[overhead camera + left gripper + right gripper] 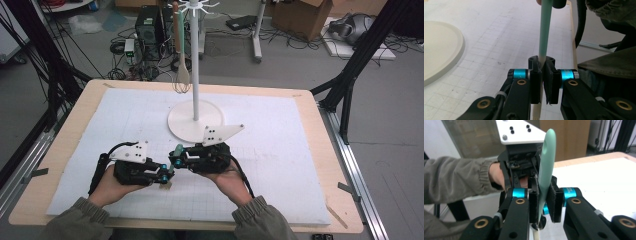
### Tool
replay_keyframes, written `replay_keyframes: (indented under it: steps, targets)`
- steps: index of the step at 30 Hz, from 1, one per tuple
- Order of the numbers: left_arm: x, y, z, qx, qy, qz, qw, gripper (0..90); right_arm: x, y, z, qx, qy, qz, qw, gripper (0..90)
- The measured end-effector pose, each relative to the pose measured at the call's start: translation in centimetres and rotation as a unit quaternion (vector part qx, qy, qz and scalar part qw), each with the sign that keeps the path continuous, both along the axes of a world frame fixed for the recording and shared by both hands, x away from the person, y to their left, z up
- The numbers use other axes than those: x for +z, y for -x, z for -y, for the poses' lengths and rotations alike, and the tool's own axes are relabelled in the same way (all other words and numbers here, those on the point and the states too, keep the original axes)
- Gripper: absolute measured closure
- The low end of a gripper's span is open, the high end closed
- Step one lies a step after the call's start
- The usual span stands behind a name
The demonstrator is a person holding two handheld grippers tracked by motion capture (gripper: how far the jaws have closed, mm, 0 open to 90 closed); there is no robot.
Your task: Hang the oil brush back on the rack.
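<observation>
The slender mint-green utensil handle (545, 30), silicone-coated over a pale wooden core, sits between the two grippers near the 6 o'clock edge of the table. In the left gripper view the left gripper (541, 82) pinches this handle between its black pads, the jaws pressed tight on the shaft; the pale wooden end shows below the pads. In the right gripper view the right gripper (545, 202) stands around the rounded green tip (548, 157) of the same handle; one pad lies against it, while the other stands slightly off, so the grip appears loose. In the high view the left gripper (165, 175) and right gripper (175, 159) face each other tip to tip, each carried in one hand of the person, with olive sleeves (75, 220) entering at 6 o'clock. At 12 o'clock from the grippers stands a white rack with a round base (195, 122) and an upright pole. A wooden slotted spoon (182, 75) hangs from the rack's top. A white gridded mat (300, 150) covers the light wooden table (335, 165).
</observation>
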State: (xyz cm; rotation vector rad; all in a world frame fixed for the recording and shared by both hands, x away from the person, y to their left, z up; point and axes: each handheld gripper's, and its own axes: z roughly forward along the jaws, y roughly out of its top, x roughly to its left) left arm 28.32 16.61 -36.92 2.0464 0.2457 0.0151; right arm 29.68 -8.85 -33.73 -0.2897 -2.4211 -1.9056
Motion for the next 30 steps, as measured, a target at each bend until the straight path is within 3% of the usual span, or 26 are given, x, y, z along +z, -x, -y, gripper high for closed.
replay_keyframes:
  steps: [2,6,8,14,21,30]
  targets:
    - [0.1,0.0,-0.1,0.007,0.011,-0.002,0.9999,84.5,-0.4,0.0,-0.1,-0.003,-0.001,-0.007,1.0000,72.2]
    - [0.4,-0.2,-0.4,0.013,0.029,-0.002,0.9995,84.5,-1.2,0.1,-0.4,0.000,-0.002,-0.012,0.9999,75.4]
    - [0.4,-0.1,-0.4,0.010,0.028,-0.001,0.9995,84.4,-1.3,0.1,-0.4,-0.004,-0.003,-0.016,0.9999,82.2]
    - [0.0,-0.1,-0.4,0.007,0.018,-0.007,0.9998,77.8,-1.2,-0.1,-0.4,0.006,0.006,-0.016,0.9998,83.8]
    - [-0.1,-0.1,-0.1,0.002,0.010,-0.007,0.9999,82.5,-0.3,-0.1,-0.4,0.006,0.013,-0.005,0.9999,83.6]
    - [0.3,-0.2,-0.3,0.008,0.049,-0.014,0.9987,83.3,-1.3,0.2,-0.6,-0.005,0.003,-0.001,1.0000,79.0]
